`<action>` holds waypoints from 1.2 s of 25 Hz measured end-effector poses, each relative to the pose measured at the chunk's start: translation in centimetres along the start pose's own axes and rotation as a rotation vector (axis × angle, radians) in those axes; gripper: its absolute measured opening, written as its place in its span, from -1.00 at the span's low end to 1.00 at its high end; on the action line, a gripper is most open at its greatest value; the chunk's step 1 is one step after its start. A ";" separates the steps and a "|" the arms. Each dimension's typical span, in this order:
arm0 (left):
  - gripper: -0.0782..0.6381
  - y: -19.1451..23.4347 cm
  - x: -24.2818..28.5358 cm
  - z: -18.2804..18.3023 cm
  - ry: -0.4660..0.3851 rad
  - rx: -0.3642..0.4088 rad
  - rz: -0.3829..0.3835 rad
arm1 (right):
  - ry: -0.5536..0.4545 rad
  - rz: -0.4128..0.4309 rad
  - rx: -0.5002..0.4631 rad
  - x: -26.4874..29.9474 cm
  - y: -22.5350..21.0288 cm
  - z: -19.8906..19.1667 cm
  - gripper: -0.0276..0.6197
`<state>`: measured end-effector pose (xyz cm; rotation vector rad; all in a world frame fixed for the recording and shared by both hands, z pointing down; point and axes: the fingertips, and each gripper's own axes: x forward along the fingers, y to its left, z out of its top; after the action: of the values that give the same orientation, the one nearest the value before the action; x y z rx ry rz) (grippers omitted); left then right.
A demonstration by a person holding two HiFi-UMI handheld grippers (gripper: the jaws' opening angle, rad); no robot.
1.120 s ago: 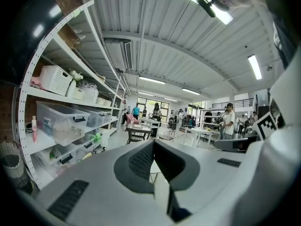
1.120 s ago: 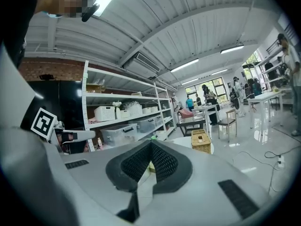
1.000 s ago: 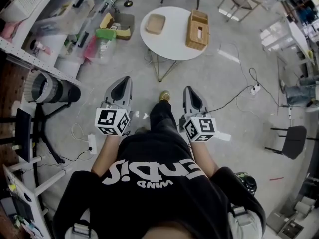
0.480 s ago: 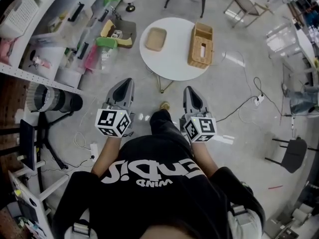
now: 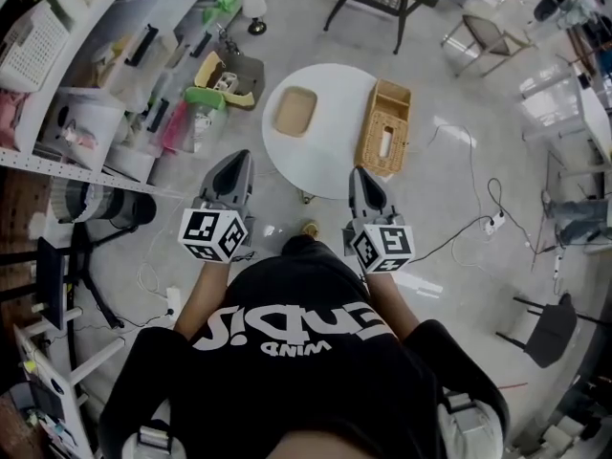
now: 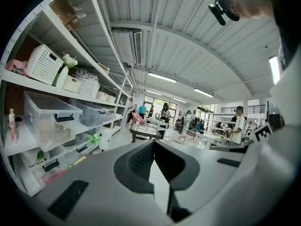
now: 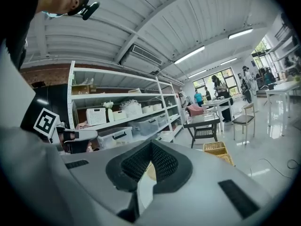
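**Approach to the table, seen from the head view.** I hold the left gripper (image 5: pixel 232 163) and right gripper (image 5: pixel 360 175) side by side above the floor, each with jaws together on nothing. I judge a level, parallel carry best, with the tips slowing at the near edge of the round table (image 5: pixel 320 156). The wicker basket (image 5: pixel 384 130) sits at its right edge, the wooden tray (image 5: pixel 295 111) left of centre. Shelving (image 5: pixel 67 122) crowds my left, and a floor cable (image 5: pixel 490 222) trails to the right.

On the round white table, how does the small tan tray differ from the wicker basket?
The tray is smaller, shallow and smooth, with rounded corners; the basket is longer, deeper and woven. The tray looks empty; the basket shows a pale slot in its middle. Both are tan and sit apart on the round table.
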<state>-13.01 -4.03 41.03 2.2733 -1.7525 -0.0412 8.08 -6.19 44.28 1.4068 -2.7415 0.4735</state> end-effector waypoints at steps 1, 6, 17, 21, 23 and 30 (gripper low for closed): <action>-0.79 0.1 0.8 0.2 -0.004 0.002 0.010 | 0.000 0.007 0.000 0.7 -0.6 0.3 -0.92; -0.79 0.4 4.3 1.0 -0.032 -0.018 0.039 | 0.017 0.044 -0.004 3.3 -3.0 1.1 -0.92; -0.79 1.8 6.8 1.6 -0.007 -0.004 0.039 | 0.033 0.040 0.016 6.1 -3.8 0.9 -0.92; -0.78 2.5 7.4 1.9 0.005 0.012 0.017 | 0.014 0.003 0.029 6.5 -3.7 1.1 -0.92; -0.78 2.9 7.8 2.0 0.012 0.016 0.008 | 0.007 -0.016 0.039 6.8 -3.6 1.1 -0.92; -0.59 4.9 9.4 1.3 0.035 0.008 0.001 | -0.011 -0.027 0.027 8.5 -2.8 1.8 -0.92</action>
<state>-15.38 -14.36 42.21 2.2644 -1.7392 0.0057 5.44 -14.92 44.64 1.4543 -2.7315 0.5044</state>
